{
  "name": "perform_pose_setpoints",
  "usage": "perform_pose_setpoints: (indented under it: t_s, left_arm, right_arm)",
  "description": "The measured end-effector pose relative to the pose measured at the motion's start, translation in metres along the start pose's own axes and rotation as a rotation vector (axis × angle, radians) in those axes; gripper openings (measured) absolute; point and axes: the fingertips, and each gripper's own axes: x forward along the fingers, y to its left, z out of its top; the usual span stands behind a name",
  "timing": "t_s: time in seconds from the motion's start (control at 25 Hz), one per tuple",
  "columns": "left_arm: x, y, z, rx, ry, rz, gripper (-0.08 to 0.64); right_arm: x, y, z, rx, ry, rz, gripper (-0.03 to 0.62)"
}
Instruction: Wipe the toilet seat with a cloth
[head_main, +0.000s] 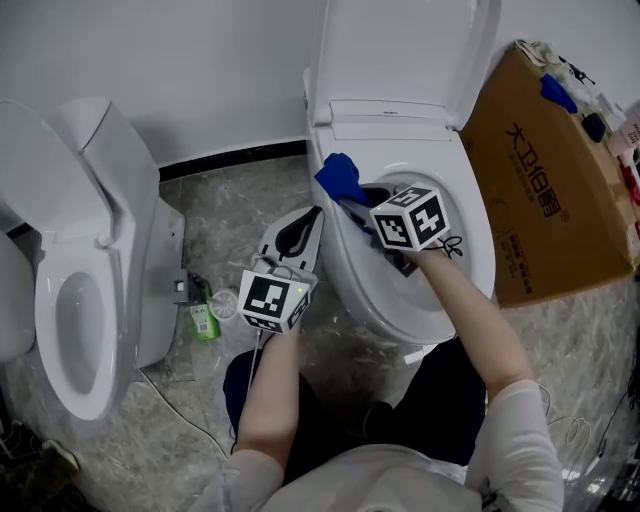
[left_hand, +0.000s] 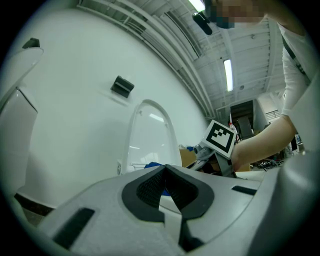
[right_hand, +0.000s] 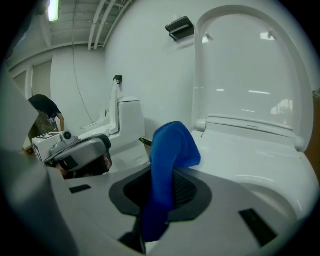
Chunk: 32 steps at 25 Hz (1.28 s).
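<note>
The cloth (right_hand: 166, 165) looks soft, matt fabric; the toilet seat (head_main: 472, 225) glossy, perhaps plastic.

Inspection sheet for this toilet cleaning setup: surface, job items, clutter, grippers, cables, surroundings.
Surface: white toilet seat, lid raised; no marks can be made out.
Job's things: blue cloth at the seat's left rim.
Clutter: green bottle on the floor; cardboard box right of the toilet, small items on top.
Grippers: right gripper shut on the cloth; left gripper shut, empty, beside the bowl.
Cables: thin cable across the floor.
Surroundings: second toilet at left; white wall.
</note>
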Motion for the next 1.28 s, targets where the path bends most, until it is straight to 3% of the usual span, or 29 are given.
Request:
perform_pose_setpoints:
  t_s: [1.28]
  left_arm:
    - [0.029, -0.012, 0.058, 0.050, -0.001, -0.008, 0.009]
  right_arm:
    - [-0.050, 0.053, -0.044, 0.049, 0.057, 0.013, 0.074]
